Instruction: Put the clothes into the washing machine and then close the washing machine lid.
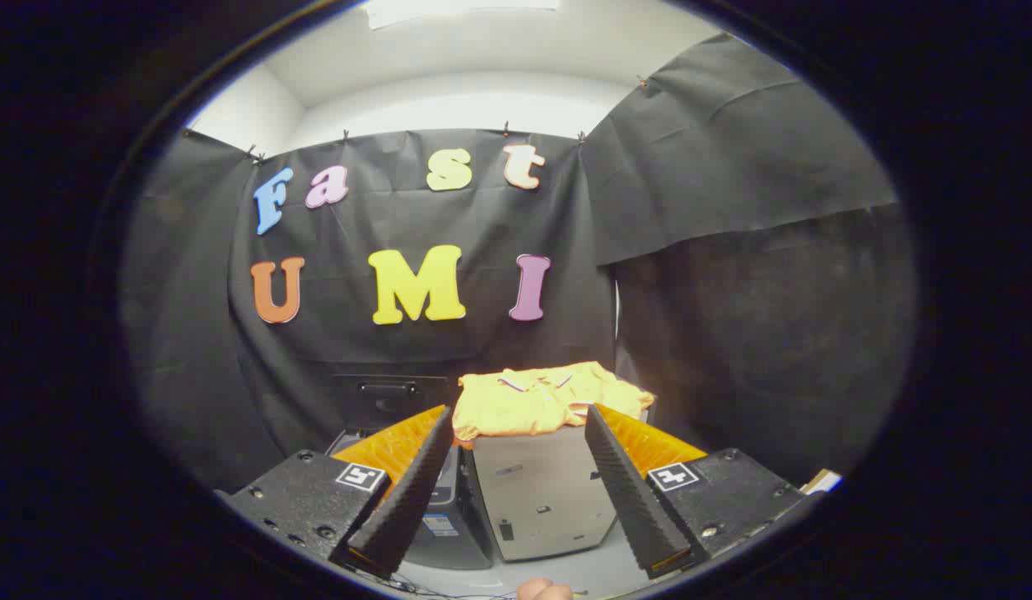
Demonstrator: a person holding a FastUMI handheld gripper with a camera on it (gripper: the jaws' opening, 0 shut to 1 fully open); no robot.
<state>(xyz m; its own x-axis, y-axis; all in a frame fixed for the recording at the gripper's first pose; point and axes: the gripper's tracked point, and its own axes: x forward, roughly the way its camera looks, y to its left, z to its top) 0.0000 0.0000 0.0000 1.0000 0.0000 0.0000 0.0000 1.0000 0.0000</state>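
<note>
A yellow garment [546, 400] lies crumpled on top of a pale grey box-shaped unit [543, 492], draped a little over its front upper edge. It sits just ahead of the fingers and between their tips. The gripper [520, 421] has its fingers spread wide apart, holding nothing; the left fingertip [439, 419] and the right one [595, 419] stand on either side of the garment's front edge, apart from it. Beside the grey unit, to its left, is a darker machine [449, 521] with a label on its front, partly hidden behind the left finger; whether its lid is up cannot be told. Behind that, against the booth's black cloth wall [733, 317], is a dark panel with a handle [387, 388]. Nothing stands between the fingers and the garment. Below, between the finger bases, a fingertip of the person [543, 590] shows above the pale floor [599, 571].
</note>
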